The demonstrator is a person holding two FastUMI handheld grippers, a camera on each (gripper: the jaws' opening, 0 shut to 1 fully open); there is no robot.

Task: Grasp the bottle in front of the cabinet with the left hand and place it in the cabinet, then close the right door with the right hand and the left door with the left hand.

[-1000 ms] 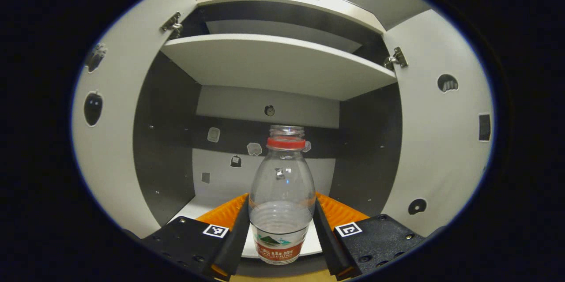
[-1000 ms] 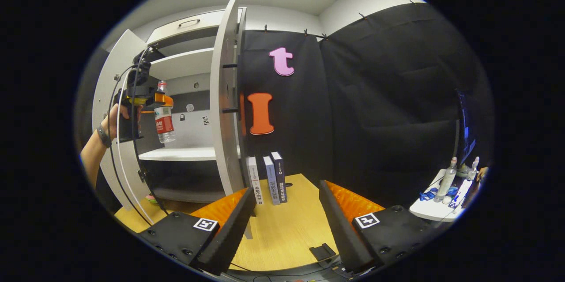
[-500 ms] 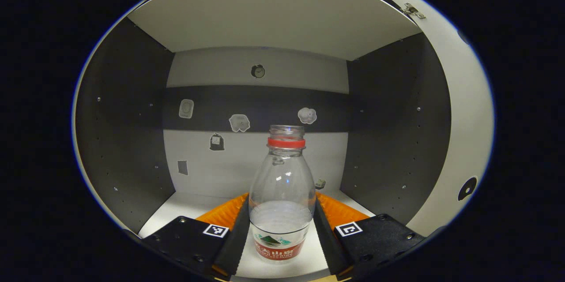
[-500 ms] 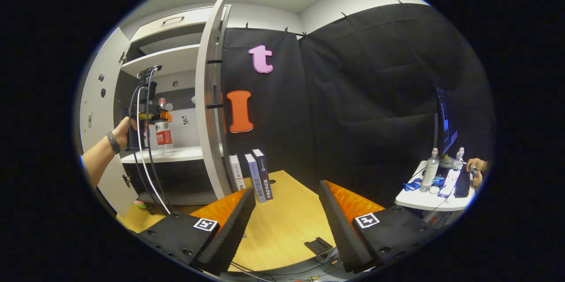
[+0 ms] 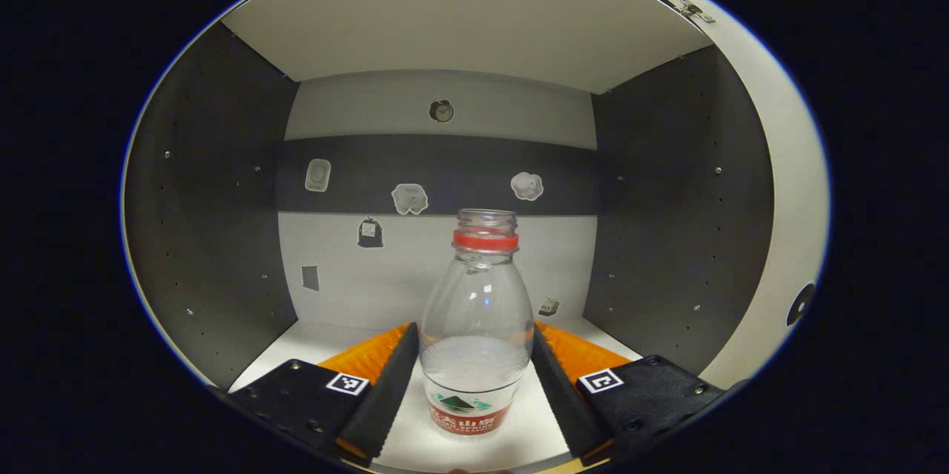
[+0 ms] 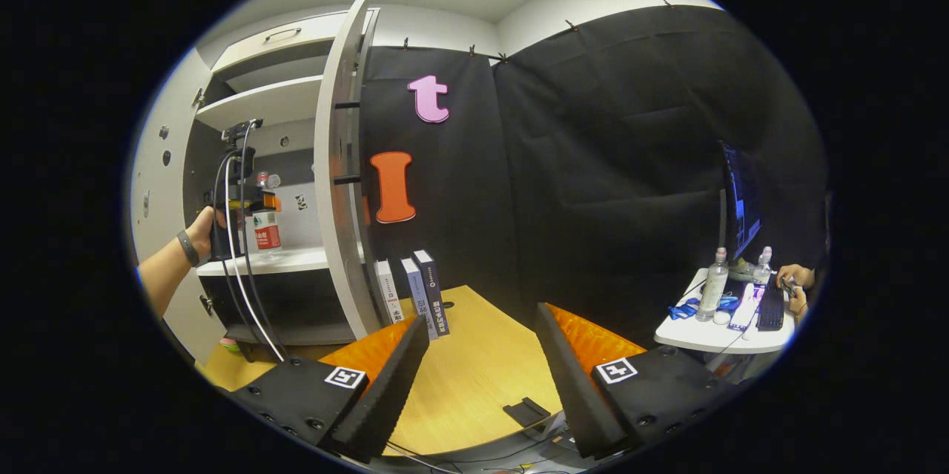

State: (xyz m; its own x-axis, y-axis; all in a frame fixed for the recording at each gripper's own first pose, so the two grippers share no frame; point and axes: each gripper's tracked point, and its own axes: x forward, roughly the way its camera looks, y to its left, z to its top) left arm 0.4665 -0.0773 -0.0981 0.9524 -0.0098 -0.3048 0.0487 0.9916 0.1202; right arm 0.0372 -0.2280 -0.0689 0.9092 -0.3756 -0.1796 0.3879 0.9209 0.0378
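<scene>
Each gripper carries two flat black blocks dotted with small screws, and each block bears a square black-and-white marker near its inner corner, as on the left gripper point(image 5: 474, 385) and the right gripper point(image 6: 482, 385). From the blocks, ribbed wedge-shaped fingers point(image 5: 382, 392) run forward. In the right gripper view, the person's hand point(image 6: 200, 225) wears a dark wristband, the forearm is bare, and white and black cables point(image 6: 237, 266) loop down from the handle

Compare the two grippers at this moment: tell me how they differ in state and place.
The left gripper has its fingers against the bottle; the right gripper is open and holds nothing. The left gripper is inside the cabinet, above its shelf; the right gripper hangs outside, over the wooden table. Both point roughly level.
</scene>
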